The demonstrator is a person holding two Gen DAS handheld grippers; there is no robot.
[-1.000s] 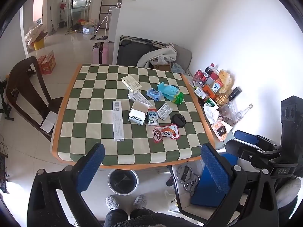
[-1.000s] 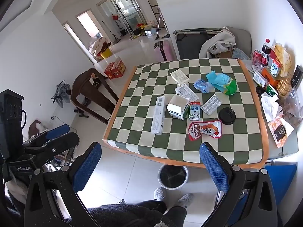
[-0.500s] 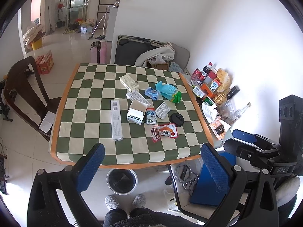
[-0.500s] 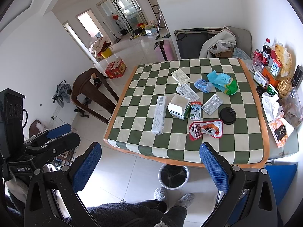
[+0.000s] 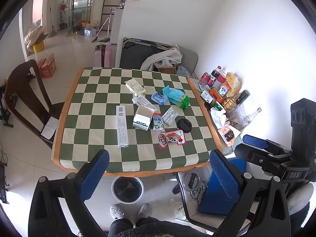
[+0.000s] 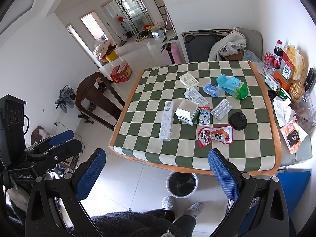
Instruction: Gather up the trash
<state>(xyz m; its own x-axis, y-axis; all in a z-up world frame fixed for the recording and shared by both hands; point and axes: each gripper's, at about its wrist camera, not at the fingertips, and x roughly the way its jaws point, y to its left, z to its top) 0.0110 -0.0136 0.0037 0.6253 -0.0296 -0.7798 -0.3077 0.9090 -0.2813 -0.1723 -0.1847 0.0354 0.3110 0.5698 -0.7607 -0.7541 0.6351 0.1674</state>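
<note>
Trash lies on the green checked table (image 5: 94,106) (image 6: 150,90): a red snack pouch (image 5: 171,138) (image 6: 215,135), a milk carton (image 5: 158,121) (image 6: 204,115), a white box (image 5: 143,117) (image 6: 187,111), a long white box (image 5: 122,125) (image 6: 167,122), a blister pack (image 5: 170,115) (image 6: 221,108), a black lid (image 5: 184,124) (image 6: 238,120) and blue and green wrappers (image 5: 175,95) (image 6: 233,86). A bin (image 5: 128,189) (image 6: 181,183) stands on the floor under the near edge. My left gripper (image 5: 158,173) and right gripper (image 6: 156,172) are open and empty, high above the near edge.
A side surface at the right holds bottles, cans and snack packs (image 5: 219,90) (image 6: 284,73). A dark wooden chair (image 5: 25,94) (image 6: 96,96) stands left of the table. A blue stool (image 5: 215,193) stands near the right corner. My feet (image 5: 130,211) are by the bin.
Both grippers have drifted slightly; the table sits a little lower and nearer in both views. Nothing on the table has moved, and both grippers stay open.
</note>
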